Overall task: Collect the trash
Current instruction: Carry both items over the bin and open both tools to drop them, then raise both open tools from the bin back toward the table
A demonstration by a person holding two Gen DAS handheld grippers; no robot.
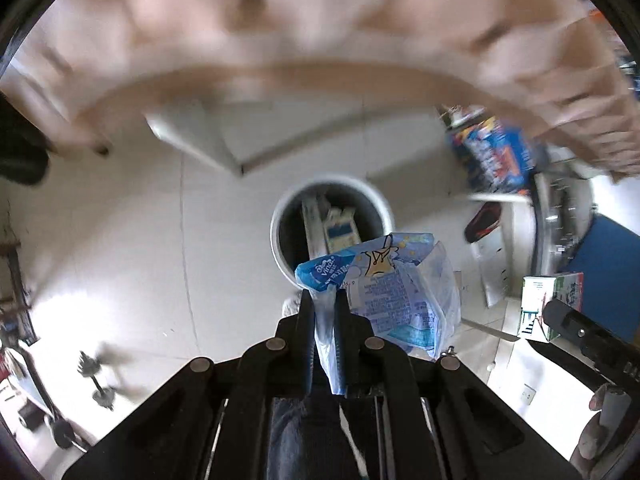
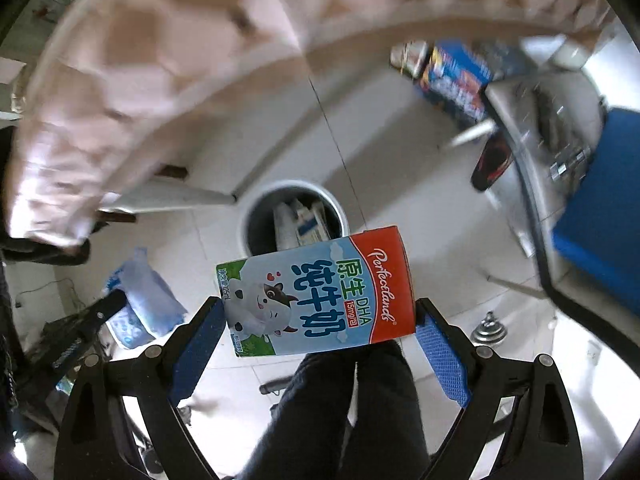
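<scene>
We are holding both claws pointing down over the bin (image 2: 292, 216), which sits at frame centre, just above each load. The left claw (image 1: 324, 300) is pinching a wrapper (image 1: 384, 288); the right claw (image 2: 320, 320) is clamping a carton (image 2: 316, 292), long axis crosswise. Pale tiled floor (image 1: 120, 240), cluttered room.

A crinkled, translucent glossy plastic wrapper (image 1: 384, 280), a smooth printed paperboard milk carton (image 2: 316, 292) (slightly glossy), blue textured rubbery pads (image 2: 440, 356) on matt black plastic fingers, glossy floor tiles (image 1: 120, 240).
</scene>
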